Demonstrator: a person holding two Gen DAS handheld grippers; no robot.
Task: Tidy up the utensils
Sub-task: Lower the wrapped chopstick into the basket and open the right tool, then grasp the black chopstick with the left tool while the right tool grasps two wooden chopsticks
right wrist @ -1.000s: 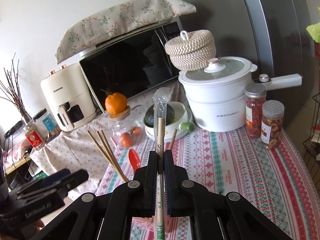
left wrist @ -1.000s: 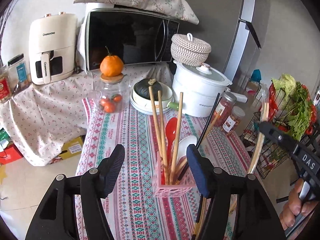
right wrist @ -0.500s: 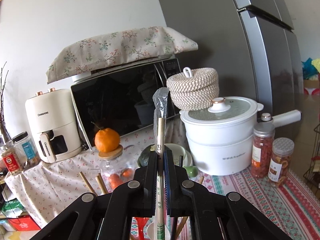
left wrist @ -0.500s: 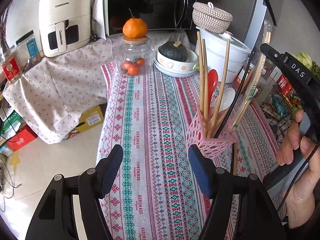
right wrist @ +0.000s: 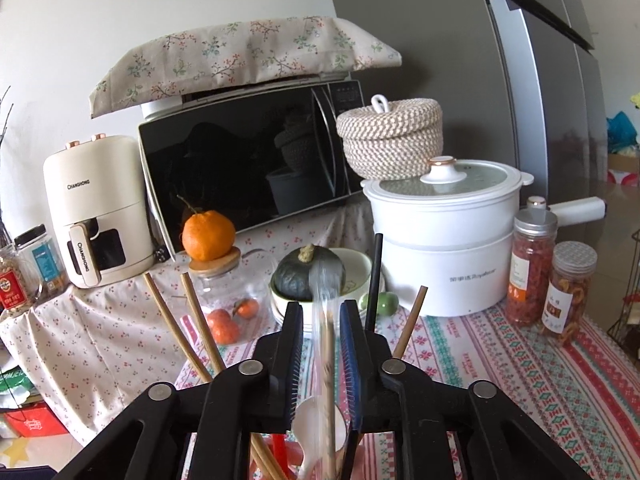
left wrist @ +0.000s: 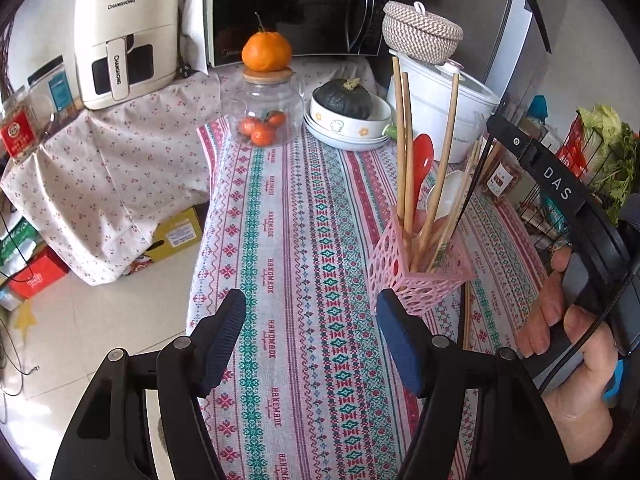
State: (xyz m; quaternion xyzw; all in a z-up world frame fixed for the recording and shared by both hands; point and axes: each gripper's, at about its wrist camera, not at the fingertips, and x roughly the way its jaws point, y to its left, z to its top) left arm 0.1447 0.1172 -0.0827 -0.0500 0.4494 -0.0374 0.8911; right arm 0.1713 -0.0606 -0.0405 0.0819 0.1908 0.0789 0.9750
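A pink perforated utensil holder (left wrist: 416, 272) stands on the patterned tablecloth (left wrist: 304, 240). It holds wooden chopsticks (left wrist: 402, 148), a red spoon (left wrist: 422, 160), a white spoon (left wrist: 442, 196) and a black chopstick. My left gripper (left wrist: 312, 340) is open and empty, just left of and nearer than the holder. My right gripper (right wrist: 320, 316) is above the holder, its jaws parted. A plastic-wrapped pair of chopsticks (right wrist: 326, 344) stands blurred between them, free of the pads, its lower end in the holder. The right gripper's body (left wrist: 560, 196) shows in the left wrist view.
Behind the holder stand a glass jar with an orange on its lid (left wrist: 264, 112), a bowl with a dark squash (left wrist: 348, 112), a white pot (right wrist: 444, 240), two spice jars (right wrist: 532, 268), a microwave (right wrist: 248, 168) and an air fryer (left wrist: 124, 36). A wire basket of vegetables (left wrist: 600, 152) is at the right.
My right gripper has opened and let go of the wrapped chopsticks, which now drop into the holder. My left gripper has drawn back and up from the holder, still open.
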